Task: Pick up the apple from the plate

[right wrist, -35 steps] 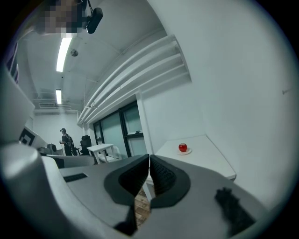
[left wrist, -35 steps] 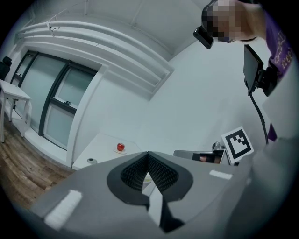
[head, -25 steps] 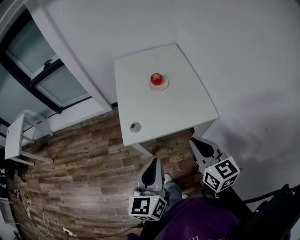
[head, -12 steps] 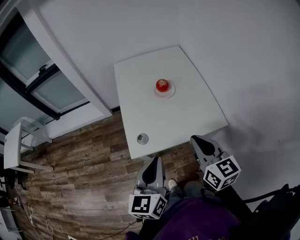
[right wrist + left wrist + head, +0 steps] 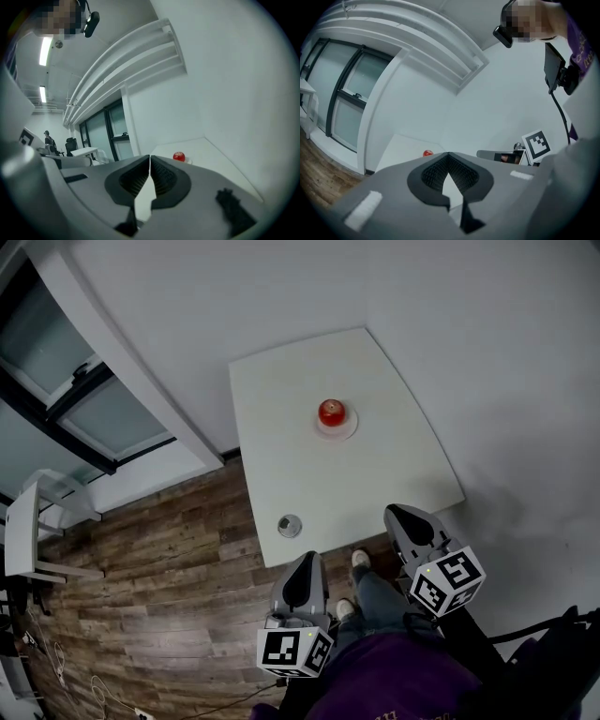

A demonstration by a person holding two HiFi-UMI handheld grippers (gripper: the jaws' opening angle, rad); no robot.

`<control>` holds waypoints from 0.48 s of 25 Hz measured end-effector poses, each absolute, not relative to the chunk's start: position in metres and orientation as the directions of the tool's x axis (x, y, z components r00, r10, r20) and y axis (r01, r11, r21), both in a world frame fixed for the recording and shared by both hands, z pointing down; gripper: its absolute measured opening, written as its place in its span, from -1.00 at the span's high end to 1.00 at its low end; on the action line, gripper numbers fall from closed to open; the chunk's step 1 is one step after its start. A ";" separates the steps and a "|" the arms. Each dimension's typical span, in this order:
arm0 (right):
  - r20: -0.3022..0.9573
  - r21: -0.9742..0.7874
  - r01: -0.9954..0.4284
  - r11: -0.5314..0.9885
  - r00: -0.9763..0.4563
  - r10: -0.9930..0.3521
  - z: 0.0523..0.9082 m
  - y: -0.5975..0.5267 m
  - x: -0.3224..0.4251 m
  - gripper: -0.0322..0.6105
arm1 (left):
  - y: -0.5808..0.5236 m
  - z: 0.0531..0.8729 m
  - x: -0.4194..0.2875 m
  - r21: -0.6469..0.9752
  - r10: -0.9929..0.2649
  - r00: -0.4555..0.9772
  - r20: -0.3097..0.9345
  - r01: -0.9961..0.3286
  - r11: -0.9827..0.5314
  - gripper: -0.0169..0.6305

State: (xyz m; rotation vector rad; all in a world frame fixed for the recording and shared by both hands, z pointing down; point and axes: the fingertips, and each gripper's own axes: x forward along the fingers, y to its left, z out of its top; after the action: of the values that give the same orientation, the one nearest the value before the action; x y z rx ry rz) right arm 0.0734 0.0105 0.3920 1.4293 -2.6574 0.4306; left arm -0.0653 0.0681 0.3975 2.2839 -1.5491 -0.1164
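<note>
Head view: apple (image 5: 331, 412) sits on its plate (image 5: 349, 427) mid-worktop (image 5: 281, 437), toward the far edge. The left hand-held gripper (image 5: 305, 560) and right hand-held gripper (image 5: 399, 513) hang short of the near edge, jaws together and empty, probably because neither is within reach of the apple.

APPLE (image 5: 330, 412): red, glossy and round, seen whole, resting on the plate | PLATE (image 5: 350, 427): small, round and pale, laid flat, its rim shown at the apple's 5 o'clock in the head view | PLACE: both are set on the white table (image 5: 281, 427), just toward 12 o'clock of its middle.
</note>
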 end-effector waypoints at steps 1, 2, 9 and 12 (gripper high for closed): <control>0.219 -0.202 -0.826 0.525 -0.561 -0.798 0.395 0.004 0.073 0.86 | 0.063 0.399 -0.065 0.351 -0.911 0.388 0.139 -0.880 -0.321 0.93; 0.226 -0.204 -0.823 0.530 -0.566 -0.793 0.398 -0.003 0.072 0.86 | 0.056 0.401 -0.064 0.350 -0.912 0.386 0.135 -0.880 -0.321 0.93; 0.244 -0.202 -0.800 0.565 -0.600 -0.762 0.401 -0.061 0.065 0.86 | 0.005 0.397 -0.068 0.350 -0.931 0.334 0.145 -0.898 -0.268 0.93; 0.256 -0.197 -0.791 0.580 -0.612 -0.748 0.404 -0.087 0.067 0.86 | -0.020 0.397 -0.063 0.344 -0.933 0.331 0.143 -0.900 -0.267 0.93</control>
State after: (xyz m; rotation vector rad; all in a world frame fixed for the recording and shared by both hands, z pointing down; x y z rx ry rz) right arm 0.0667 -0.0870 0.4044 1.3048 -2.6615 0.4407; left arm -0.0635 -0.0196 0.3973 2.2402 -1.6255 -0.1239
